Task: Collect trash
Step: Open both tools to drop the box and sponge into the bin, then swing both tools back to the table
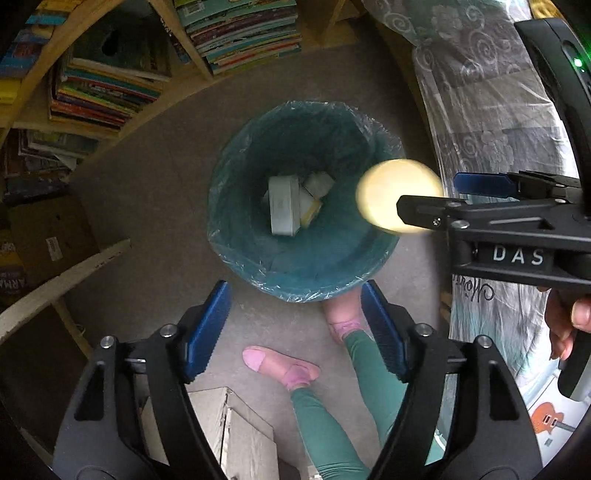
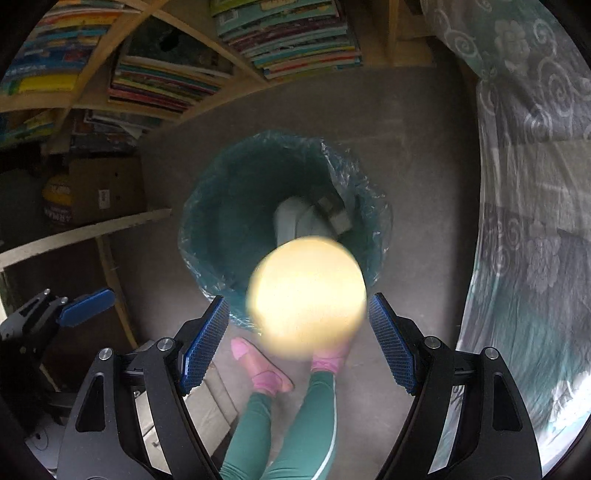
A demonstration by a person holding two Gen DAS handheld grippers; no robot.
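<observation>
A bin with a blue liner [image 1: 255,254] stands on the grey floor, with a white box [image 1: 282,206] and crumpled paper inside. A pale yellow ball [image 2: 306,295] shows blurred between the fingers of my right gripper [image 2: 297,299], with neither pad pressing on it, right above the bin [image 2: 221,206]. In the left wrist view the ball [image 1: 384,192] sits just off the right gripper's [image 1: 430,195] tips, over the bin's right rim. My left gripper [image 1: 295,286] is open and empty above the bin's near rim. One of its fingers [image 2: 86,302] shows at the left.
Wooden shelves of stacked books [image 1: 240,33] line the far side, with a cardboard box [image 1: 51,236] at the left. A plastic-covered patterned mattress [image 1: 491,122] runs along the right. A person's legs in green trousers and pink socks [image 1: 280,365] stand near the bin, beside another box [image 1: 240,435].
</observation>
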